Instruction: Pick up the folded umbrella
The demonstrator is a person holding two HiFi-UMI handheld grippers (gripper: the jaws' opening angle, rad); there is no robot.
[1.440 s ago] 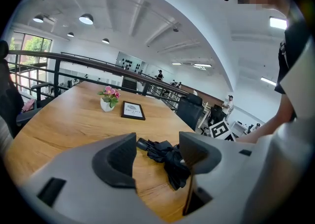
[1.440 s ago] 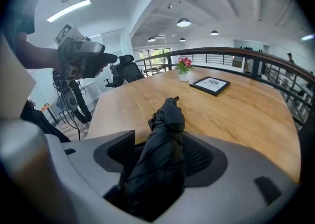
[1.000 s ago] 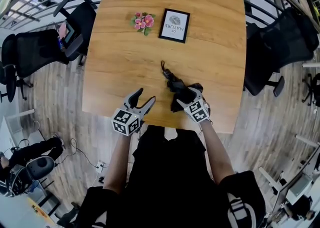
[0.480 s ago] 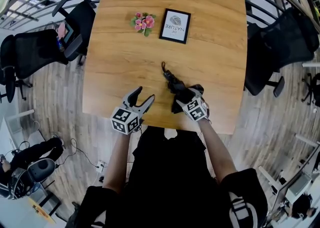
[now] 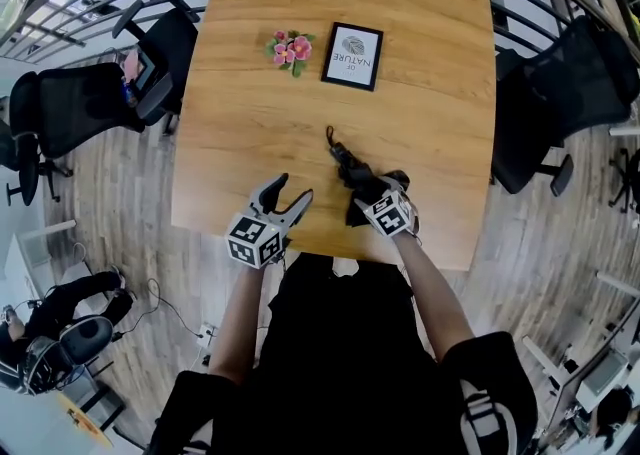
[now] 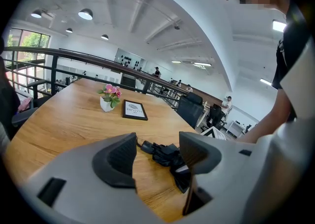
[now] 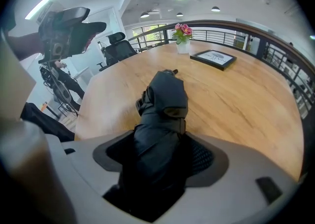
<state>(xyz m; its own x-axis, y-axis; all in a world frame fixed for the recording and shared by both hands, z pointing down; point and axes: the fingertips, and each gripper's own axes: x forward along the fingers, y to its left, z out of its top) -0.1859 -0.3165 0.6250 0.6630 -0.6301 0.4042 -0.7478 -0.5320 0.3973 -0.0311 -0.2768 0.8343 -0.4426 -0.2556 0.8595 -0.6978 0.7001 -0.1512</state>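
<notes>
R gripper (image 7: 160, 159): jaws closed on the near end of the umbrella (image 7: 165, 97), with pads pressing the black fabric from both sides. The umbrella is folded and strapped, and runs straight out from the jaws. Its far end points toward the frame (image 5: 351, 55). Position: near the front edge of the table (image 5: 430, 93), right of centre. Whether it rests on the top or is clear of it cannot be told.

L gripper (image 5: 292, 190): jaws wide apart, nothing between them. It is held over the front edge of the table, left of the umbrella and apart from it, tips angled toward table centre.

Other items: flowers (image 5: 289, 47) in a white pot stand just left of the frame, at the far side of the table. Black chairs (image 5: 570, 93) stand at both sides.
</notes>
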